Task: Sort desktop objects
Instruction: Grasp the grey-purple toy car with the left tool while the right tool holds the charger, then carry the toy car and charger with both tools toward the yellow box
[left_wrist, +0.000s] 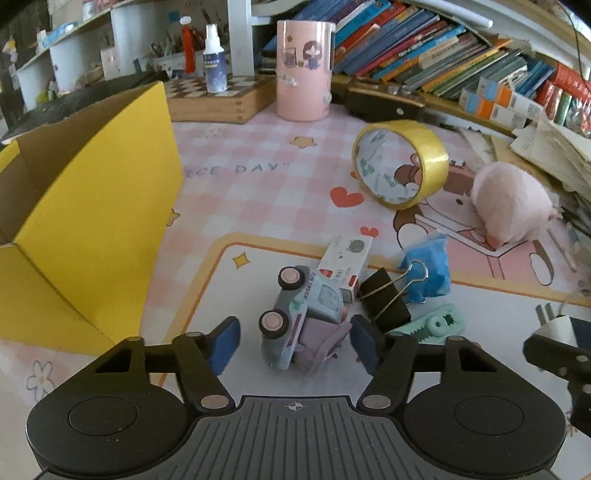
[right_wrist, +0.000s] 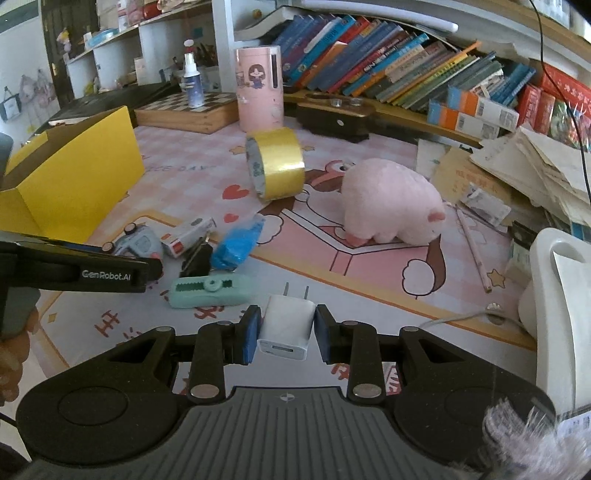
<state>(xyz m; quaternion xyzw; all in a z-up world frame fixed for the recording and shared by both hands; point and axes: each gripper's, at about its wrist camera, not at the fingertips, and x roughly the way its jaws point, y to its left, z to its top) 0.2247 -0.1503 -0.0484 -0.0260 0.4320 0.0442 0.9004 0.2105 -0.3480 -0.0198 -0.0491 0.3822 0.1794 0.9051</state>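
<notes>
The open stretch of worktop (left_wrist: 258, 155) lies between the yellow cardboard box (left_wrist: 96, 206) on the left and the upright tape roll (left_wrist: 400, 162) on the right, reaching back to the pink pen holder (left_wrist: 304, 70). Nearer, a tight cluster blocks the way: toy truck (left_wrist: 303, 317), small carton (left_wrist: 345, 264), black binder clip (left_wrist: 384, 299), blue wrapper (left_wrist: 430, 269) and green utility knife (right_wrist: 210, 290), touching or just beside each other. The pink plush pig (right_wrist: 391, 201) and paper stacks (right_wrist: 535, 162) crowd the right side.

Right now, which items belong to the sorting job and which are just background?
Job: white plug charger in right hand-held gripper; grey toy truck between left hand-held gripper fingers; open yellow cardboard box.
Background: slanted row of books; wooden chessboard.
</notes>
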